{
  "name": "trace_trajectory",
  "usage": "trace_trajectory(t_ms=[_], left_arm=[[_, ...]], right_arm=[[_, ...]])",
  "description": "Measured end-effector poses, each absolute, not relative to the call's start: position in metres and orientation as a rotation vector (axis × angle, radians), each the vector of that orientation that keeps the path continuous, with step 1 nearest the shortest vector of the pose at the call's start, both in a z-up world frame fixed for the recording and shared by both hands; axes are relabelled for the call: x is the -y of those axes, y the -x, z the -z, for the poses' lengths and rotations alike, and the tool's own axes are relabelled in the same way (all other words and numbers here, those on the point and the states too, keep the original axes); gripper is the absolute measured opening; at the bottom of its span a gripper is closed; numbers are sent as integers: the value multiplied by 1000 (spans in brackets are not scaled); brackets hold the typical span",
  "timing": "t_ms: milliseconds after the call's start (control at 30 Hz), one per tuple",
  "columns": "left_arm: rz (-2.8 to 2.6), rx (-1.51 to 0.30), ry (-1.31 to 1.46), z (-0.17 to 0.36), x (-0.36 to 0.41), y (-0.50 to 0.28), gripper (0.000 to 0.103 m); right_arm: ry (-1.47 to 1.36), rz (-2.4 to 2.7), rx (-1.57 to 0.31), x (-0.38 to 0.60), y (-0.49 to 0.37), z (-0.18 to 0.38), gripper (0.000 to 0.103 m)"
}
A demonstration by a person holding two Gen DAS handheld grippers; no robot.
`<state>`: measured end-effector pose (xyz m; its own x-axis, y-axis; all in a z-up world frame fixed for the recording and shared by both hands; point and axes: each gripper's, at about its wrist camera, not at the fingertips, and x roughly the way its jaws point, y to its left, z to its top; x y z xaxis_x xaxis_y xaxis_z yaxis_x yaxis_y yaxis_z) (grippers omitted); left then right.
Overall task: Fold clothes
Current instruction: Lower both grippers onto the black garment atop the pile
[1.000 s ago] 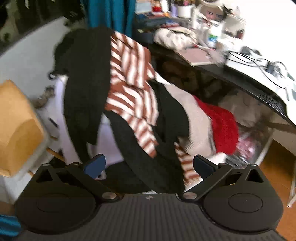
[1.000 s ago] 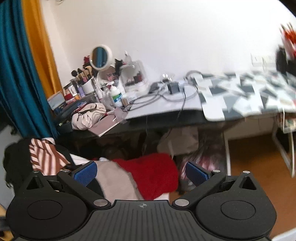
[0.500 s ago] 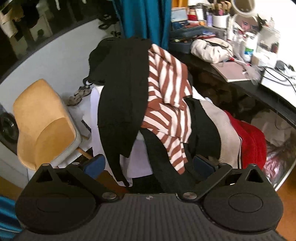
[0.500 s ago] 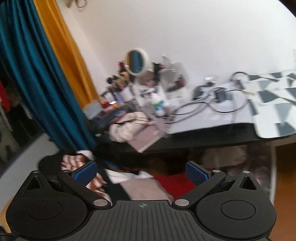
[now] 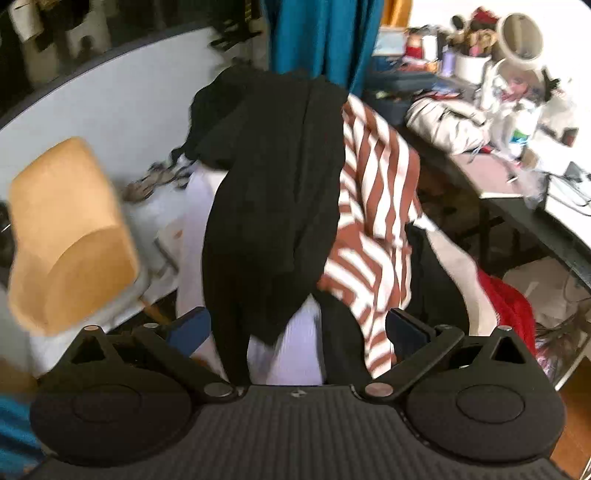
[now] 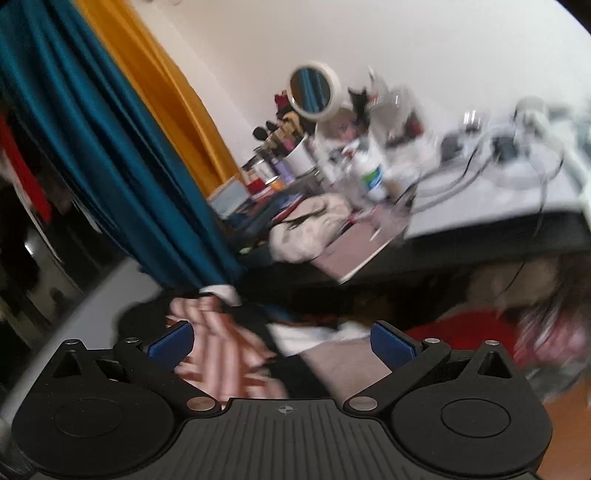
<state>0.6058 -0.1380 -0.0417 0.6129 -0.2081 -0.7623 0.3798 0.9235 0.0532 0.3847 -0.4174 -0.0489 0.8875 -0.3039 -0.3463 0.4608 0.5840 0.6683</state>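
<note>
**Both claws spread, nothing gripped; clothes pile not yet touched**

Landmark: the striped top (image 5: 373,206), rust and white, draped over the heap of clothes.

- Black garment (image 5: 273,206) hangs just left of the striped top, overlapping its edge, its tail dropping toward the left claw (image 5: 301,328).
- Left claw: jaws wide apart, empty. The black tail falls between the pads in view, but whether it touches them cannot be told.
- Right of the striped top: a beige piece (image 5: 458,269), then a red garment (image 5: 509,310), lower on the pile.
- Well left of the striped top: a yellow chair (image 5: 66,236).
- Behind and right of it: a cluttered dark surface (image 5: 524,218) with a round mirror (image 5: 521,35) and bottles.
- Right claw (image 6: 282,341): jaws apart, holding nothing, above the striped top's far side. This view is motion-blurred.

Handling, as judged: all soft, light, limp cloth. It will sag and drag neighbours with it, since the pieces overlap. The black garment lies topmost, so it looks the likely first pick. Best hold is probably a high edge near its shoulder or hem, one claw per corner, lifting clear before spreading. Risk: pinching two layers together.
</note>
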Motion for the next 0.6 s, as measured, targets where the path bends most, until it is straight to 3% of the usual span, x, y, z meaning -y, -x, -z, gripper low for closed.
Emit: trace_trajectory(t_ms=[300,600], left_arm=[[536,-608,-249,-2,59,-722,103],[561,-756,-115,25,4,-842,103]], right_arm=[[-941,596,-171,367,-469,52,102],[-884,709,-211,321,-568,46,102]])
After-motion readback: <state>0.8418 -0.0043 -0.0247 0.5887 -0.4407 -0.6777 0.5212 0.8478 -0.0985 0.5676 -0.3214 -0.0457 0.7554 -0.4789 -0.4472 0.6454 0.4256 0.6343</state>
